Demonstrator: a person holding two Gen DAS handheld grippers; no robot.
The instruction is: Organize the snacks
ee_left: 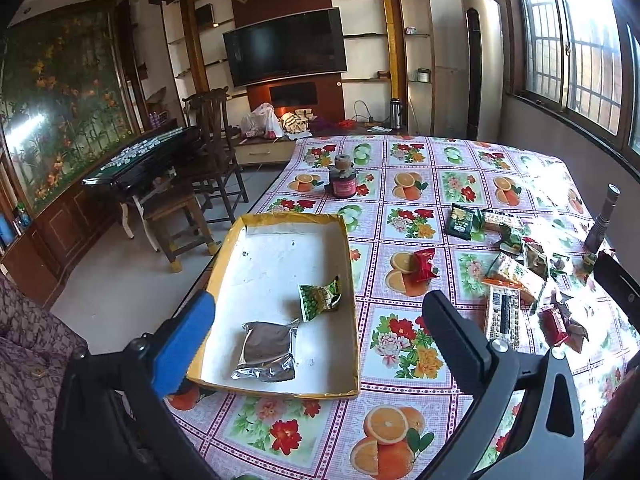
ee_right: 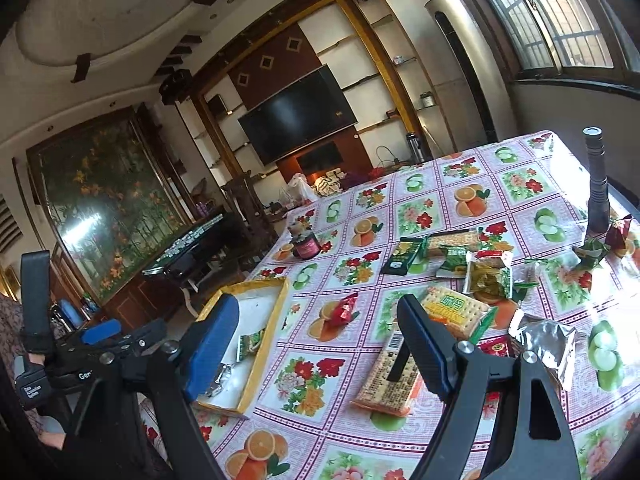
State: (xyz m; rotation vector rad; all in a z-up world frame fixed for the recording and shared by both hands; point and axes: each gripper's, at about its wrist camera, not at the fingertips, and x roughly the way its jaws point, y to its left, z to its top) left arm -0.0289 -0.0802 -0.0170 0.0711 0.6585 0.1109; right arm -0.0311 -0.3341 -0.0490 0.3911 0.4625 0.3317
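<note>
A shallow yellow-rimmed box (ee_left: 348,264) with a white floor lies on the table's left side. Inside it lie a silver foil packet (ee_left: 266,350) and a green snack packet (ee_left: 320,298). My left gripper (ee_left: 316,320) is open and empty, held above the box's near end. The box also shows in the right wrist view (ee_right: 276,312). My right gripper (ee_right: 316,332) is open and empty above the table between the box and a pile of snacks. A cracker pack (ee_right: 390,376) lies just beyond its right finger. A red packet (ee_right: 342,312) lies apart on the cloth.
The table has a fruit-and-flower cloth (ee_left: 400,432). A pile of loose snack packets (ee_right: 480,276) covers its right side. A dark jar (ee_left: 343,182) stands far centre, a flashlight (ee_right: 597,184) upright at far right. Chairs (ee_left: 208,160) stand left of the table.
</note>
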